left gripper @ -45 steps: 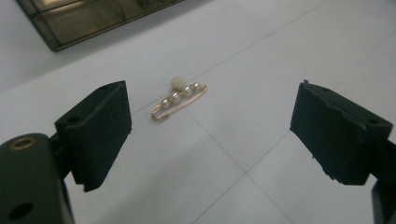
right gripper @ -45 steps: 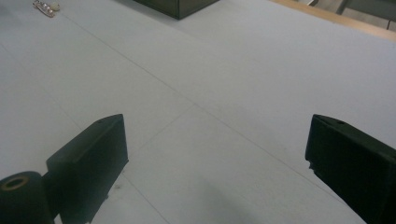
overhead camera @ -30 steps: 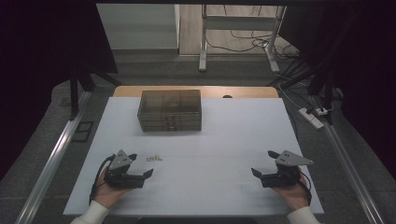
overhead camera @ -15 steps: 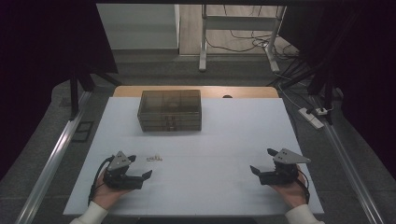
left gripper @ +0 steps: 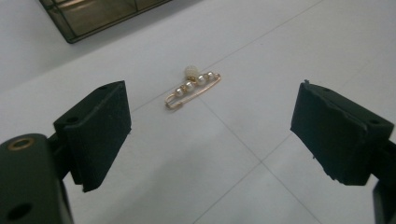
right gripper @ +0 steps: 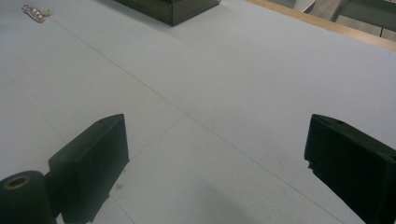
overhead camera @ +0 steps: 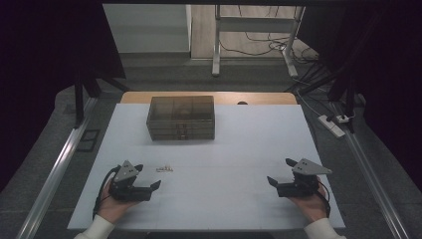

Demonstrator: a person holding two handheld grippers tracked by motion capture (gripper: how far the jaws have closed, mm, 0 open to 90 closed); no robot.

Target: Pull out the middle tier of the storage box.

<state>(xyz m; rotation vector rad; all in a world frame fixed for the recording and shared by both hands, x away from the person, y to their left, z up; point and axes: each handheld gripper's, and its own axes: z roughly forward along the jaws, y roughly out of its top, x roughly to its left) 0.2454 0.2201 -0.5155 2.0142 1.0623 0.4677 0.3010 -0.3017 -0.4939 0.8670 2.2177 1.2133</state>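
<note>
A small gold pin (left gripper: 192, 89) set with a row of pearl beads lies flat on the white table (overhead camera: 239, 149), toward its near left part, with a larger pale bead at one end. In the left gripper view it sits on the table ahead of the two black jaws, between their lines, and touches neither of them. In the high view the pin (overhead camera: 164, 168) lies just beyond and slightly to the right of the left gripper (overhead camera: 149, 188), near it but apart. That gripper rests low on the table in the person's left hand (overhead camera: 113, 208), its jaws spread wide with nothing between them and pointing toward the middle of the table. Farther back, near the far edge and left of centre, stands a dark see-through box with drawers (overhead camera: 181, 117); a corner of it shows at the top of the left gripper view (left gripper: 100, 16). The right gripper (overhead camera: 275, 182) is well apart from the pin, at the near right part of the table, held in the right hand (overhead camera: 308, 204). Its jaws also stand wide apart and hold nothing. In the right gripper view the pin (right gripper: 35, 11) shows small at the top left corner, with the box (right gripper: 170, 8) beyond it. A cable trails from the left gripper beside the wrist.
</note>
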